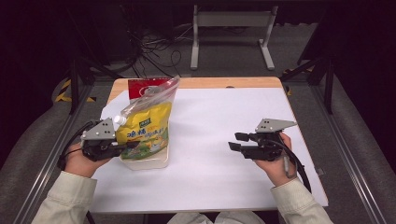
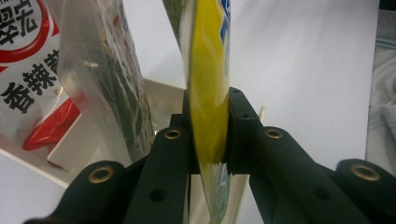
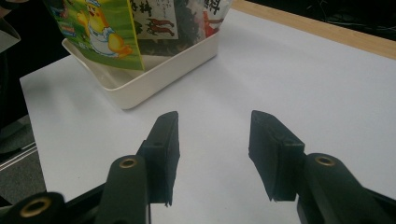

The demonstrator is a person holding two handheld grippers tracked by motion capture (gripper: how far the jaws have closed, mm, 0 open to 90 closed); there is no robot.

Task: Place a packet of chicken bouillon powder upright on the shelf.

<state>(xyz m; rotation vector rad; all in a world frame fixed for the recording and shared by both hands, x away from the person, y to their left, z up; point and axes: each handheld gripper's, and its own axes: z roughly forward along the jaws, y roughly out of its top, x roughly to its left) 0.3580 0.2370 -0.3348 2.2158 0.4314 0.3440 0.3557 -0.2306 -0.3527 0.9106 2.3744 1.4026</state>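
L tool [image 2: 208,135] grips yellow pouch [image 2: 210,93]; red bag [image 2: 28,70] reads "香辣"; R tool [image 3: 214,154] wide, empty.

Left gripper [image 1: 122,145] held level at table's left edge, jaws clamped tight, left hand [image 1: 79,161] behind it. Right gripper [image 1: 236,141] level, pointing left, jaws apart with nothing between, right hand [image 1: 273,163] gripping its body.

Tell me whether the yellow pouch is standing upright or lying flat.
Upright. The yellow pouch stands on end in the white tray, beside a red packet, its edge pinched by the left gripper.
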